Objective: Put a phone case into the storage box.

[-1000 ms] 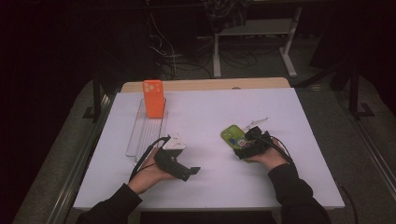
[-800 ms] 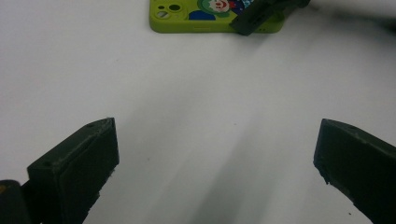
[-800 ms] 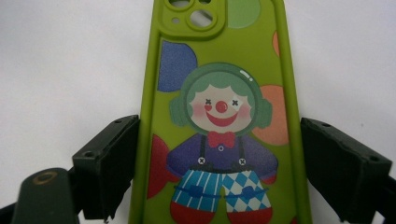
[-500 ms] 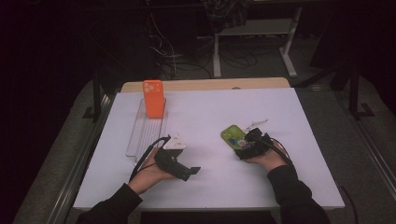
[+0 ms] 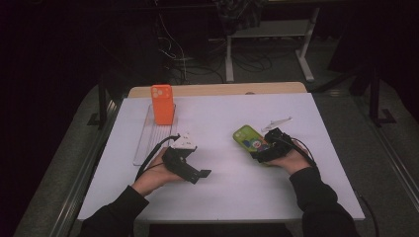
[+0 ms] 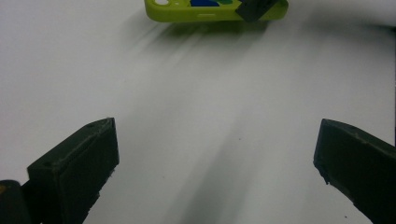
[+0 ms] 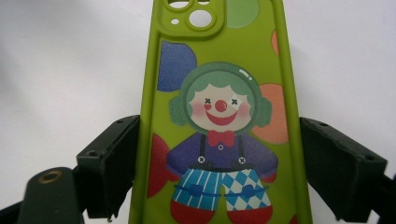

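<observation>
1. The green phone case [image 7: 219,116] lies flat on the white table [image 5: 227,192], right of centre, printed side up with its camera cut-out pointing away from the person.
2. The right gripper [image 5: 264,148] straddles the near end of the case. Its jaws stand on either side of the long edges; the left jaw appears to touch the edge, while a narrow gap shows at the right jaw. Judgement: the jaws are set for a grasp but not yet clamped.
3. The left gripper [image 5: 190,170] rests near the middle of the table with its jaws spread wide and nothing between them. It faces the green phone case [image 6: 215,10] from well apart.
4. An orange phone case [image 5: 162,103] stands upright at the far end of a clear tray [image 5: 143,143] on the left side.
5. Change over the last second: almost none. Both grippers and the case hold the same positions.
6. Meaning for the work: the approach is complete; closing on the case edges is the likely next step.
</observation>
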Motion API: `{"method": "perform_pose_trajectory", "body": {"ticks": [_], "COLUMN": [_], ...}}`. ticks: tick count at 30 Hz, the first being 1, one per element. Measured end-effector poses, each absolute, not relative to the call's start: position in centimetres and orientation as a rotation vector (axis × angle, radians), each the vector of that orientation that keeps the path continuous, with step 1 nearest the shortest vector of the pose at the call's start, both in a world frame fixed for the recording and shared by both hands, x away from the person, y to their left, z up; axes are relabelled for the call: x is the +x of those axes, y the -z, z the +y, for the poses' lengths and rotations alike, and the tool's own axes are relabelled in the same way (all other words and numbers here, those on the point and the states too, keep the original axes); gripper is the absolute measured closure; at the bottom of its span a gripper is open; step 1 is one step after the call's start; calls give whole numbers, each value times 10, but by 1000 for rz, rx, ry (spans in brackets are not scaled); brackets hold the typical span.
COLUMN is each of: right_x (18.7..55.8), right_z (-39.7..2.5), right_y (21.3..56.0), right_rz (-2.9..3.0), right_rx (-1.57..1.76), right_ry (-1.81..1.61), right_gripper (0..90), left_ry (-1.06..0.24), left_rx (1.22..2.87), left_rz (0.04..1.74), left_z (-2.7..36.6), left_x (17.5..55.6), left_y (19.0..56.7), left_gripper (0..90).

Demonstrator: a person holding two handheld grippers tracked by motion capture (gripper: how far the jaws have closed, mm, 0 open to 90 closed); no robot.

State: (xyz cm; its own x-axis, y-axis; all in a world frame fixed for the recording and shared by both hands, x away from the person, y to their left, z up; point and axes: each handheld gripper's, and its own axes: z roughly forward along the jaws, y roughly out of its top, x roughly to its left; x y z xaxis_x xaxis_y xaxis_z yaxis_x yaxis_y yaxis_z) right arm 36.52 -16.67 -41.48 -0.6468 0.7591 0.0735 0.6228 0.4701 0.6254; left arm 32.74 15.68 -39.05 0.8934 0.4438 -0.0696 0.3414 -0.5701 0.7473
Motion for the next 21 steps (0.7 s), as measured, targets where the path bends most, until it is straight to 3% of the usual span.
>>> {"method": "perform_pose_trajectory", "body": {"ticks": [13,21], "right_x": [374,369], "right_z": [-170,-154], "right_y": [395,390], "right_rz": [2671,2781], "right_rx": [917,711], "right_ry": [-1004,-977], "right_gripper": [151,151], "left_ry": [-167,-134], "left_rx": [2258,2277], "left_rz": [450,289], "left_z": [153,147], "left_x": [355,361], "left_y": [364,354], "left_gripper": [0,0]}}
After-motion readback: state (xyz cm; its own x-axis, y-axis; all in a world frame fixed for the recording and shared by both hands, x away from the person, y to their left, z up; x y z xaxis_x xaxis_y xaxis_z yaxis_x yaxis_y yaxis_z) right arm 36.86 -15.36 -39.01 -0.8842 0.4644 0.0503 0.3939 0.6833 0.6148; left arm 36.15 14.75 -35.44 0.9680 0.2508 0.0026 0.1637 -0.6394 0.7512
